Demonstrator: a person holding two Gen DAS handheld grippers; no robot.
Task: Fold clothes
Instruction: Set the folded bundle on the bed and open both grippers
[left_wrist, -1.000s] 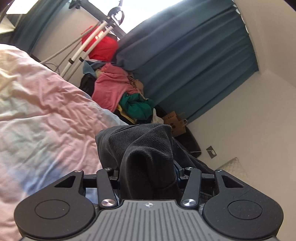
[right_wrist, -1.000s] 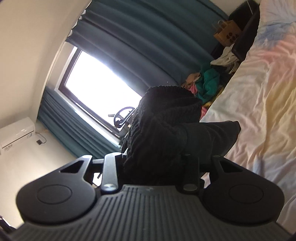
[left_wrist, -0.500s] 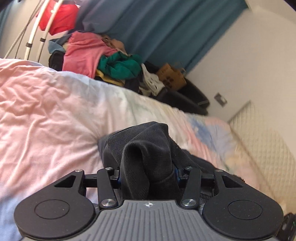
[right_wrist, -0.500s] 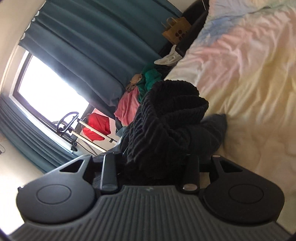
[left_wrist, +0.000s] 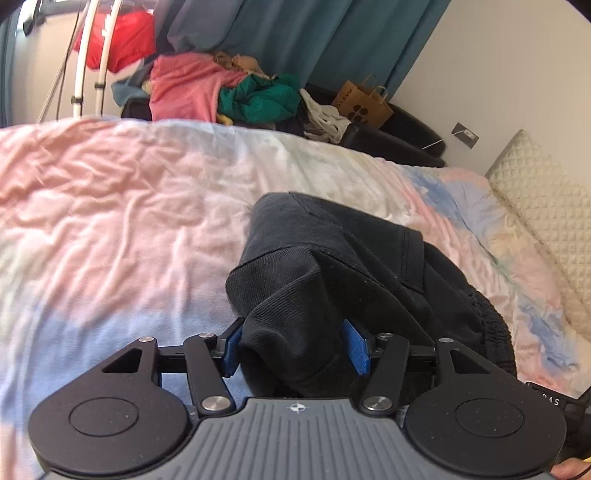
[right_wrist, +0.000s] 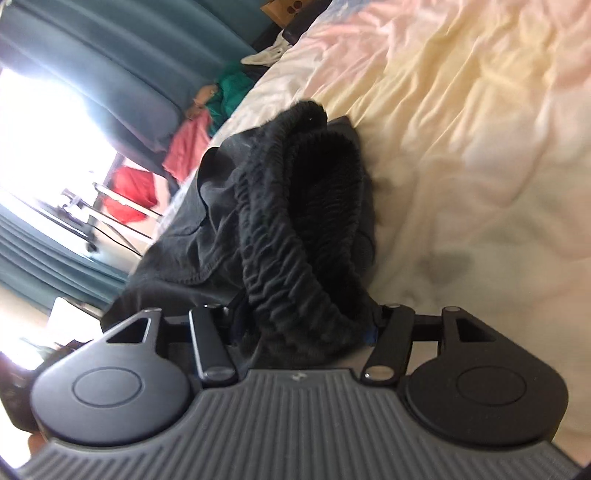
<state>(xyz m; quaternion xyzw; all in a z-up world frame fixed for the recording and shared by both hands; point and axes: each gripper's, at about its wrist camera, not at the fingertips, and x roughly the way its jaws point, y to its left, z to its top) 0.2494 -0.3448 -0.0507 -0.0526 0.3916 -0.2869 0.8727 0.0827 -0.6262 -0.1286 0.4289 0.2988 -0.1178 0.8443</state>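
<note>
A black garment (left_wrist: 332, 258) lies bunched on the pastel bedspread (left_wrist: 110, 221). My left gripper (left_wrist: 293, 347) straddles a fold of it; the jaws are opening, and the blue pads (left_wrist: 231, 347) show at either side of the cloth without squeezing it. In the right wrist view the same black garment (right_wrist: 295, 206) shows its gathered elastic waistband (right_wrist: 280, 258), which runs between the jaws of my right gripper (right_wrist: 303, 328). Those jaws are opening too, and the band sits loose between them, resting on the bedspread (right_wrist: 480, 147).
Beyond the bed's far edge is a pile of pink and green clothes (left_wrist: 221, 88), a brown paper bag (left_wrist: 360, 101) on a dark seat, a white drying rack (left_wrist: 88, 55) and teal curtains (left_wrist: 295, 33). A quilted pillow (left_wrist: 546, 192) lies at the right.
Both grippers came down from the air to the bed with the black garment. Their jaws have widened, and the left one's blue pads now show beside the cloth.
</note>
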